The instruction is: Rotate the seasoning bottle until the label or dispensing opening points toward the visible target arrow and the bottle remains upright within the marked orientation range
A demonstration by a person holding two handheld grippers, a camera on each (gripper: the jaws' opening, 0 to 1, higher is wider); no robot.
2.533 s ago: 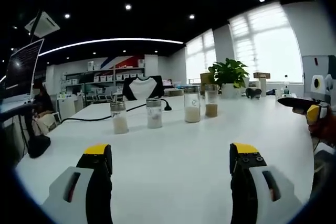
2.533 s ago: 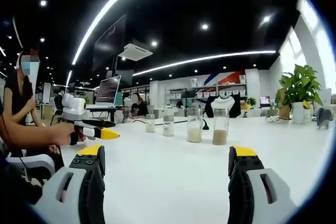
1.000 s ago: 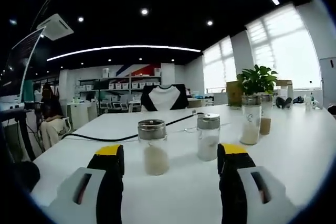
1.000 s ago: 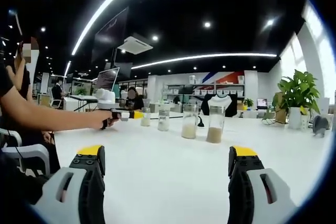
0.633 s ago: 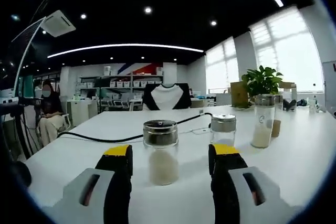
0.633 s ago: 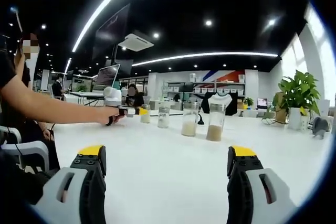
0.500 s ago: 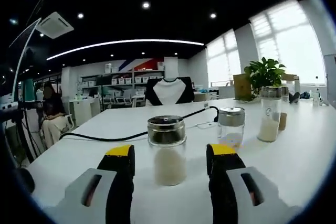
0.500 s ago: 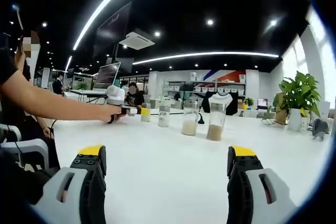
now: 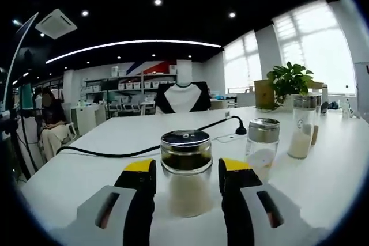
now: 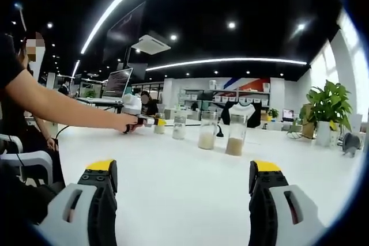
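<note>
The seasoning bottle (image 9: 186,172) stands upright at lower centre of the left gripper view, on the white table (image 9: 86,171), between the left gripper (image 9: 187,174)'s yellow-tipped jaws, which flank it closely; whether they touch the glass I cannot tell; three more jars (image 9: 262,146) stand to its right; the right gripper (image 10: 181,175) gapes wide, empty, low in its own view.

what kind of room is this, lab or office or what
Most likely an open-plan office or lab workspace. A long white table stands under recessed ceiling lights, shelving with boxes lines the back wall, and a monitor sits on a desk. The seasoning bottles look set out for the task.
</note>
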